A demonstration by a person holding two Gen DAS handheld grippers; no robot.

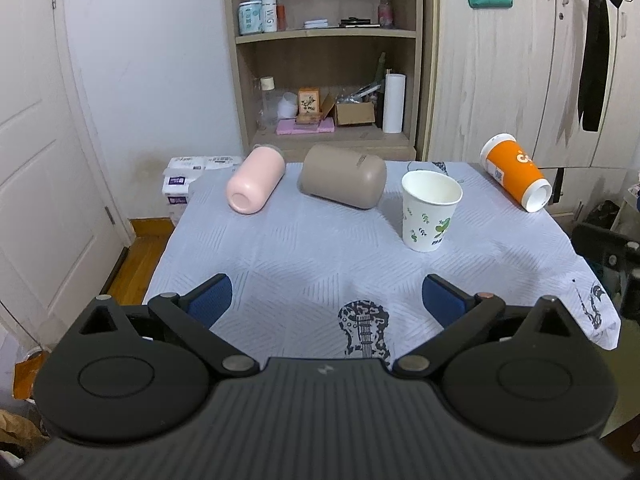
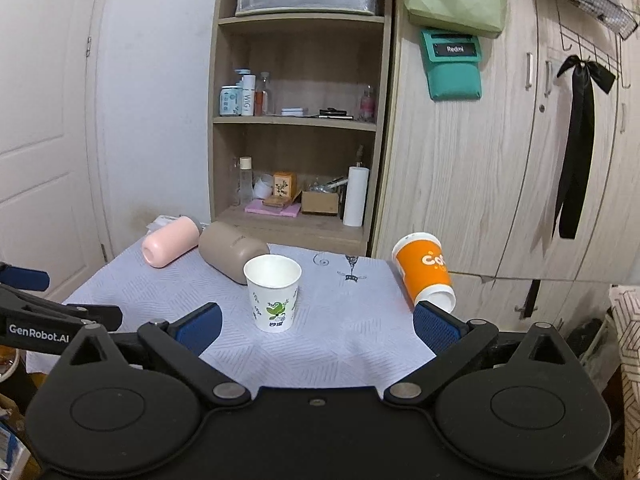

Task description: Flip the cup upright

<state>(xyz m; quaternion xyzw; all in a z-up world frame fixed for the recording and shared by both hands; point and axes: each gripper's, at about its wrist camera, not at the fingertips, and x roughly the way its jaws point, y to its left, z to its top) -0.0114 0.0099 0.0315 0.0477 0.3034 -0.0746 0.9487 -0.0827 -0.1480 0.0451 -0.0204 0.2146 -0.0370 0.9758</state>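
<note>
Several cups sit on a table with a pale blue cloth (image 1: 304,248). A pink cup (image 1: 256,180) (image 2: 170,246) lies on its side at the back left. A taupe cup (image 1: 344,176) (image 2: 232,250) lies on its side beside it. A white paper cup with green leaves (image 1: 430,210) (image 2: 273,292) stands upright. An orange paper cup (image 1: 516,176) (image 2: 424,270) lies tilted at the right edge. My left gripper (image 1: 326,300) is open and empty above the near cloth. My right gripper (image 2: 316,324) is open and empty, just short of the white cup.
A wooden shelf unit (image 1: 328,60) with bottles and boxes stands behind the table. A wardrobe (image 1: 520,60) is at the right, a white door (image 1: 36,140) at the left. Tissue packs (image 1: 188,180) lie by the table's back left corner. The left gripper's arm (image 2: 40,312) shows in the right wrist view.
</note>
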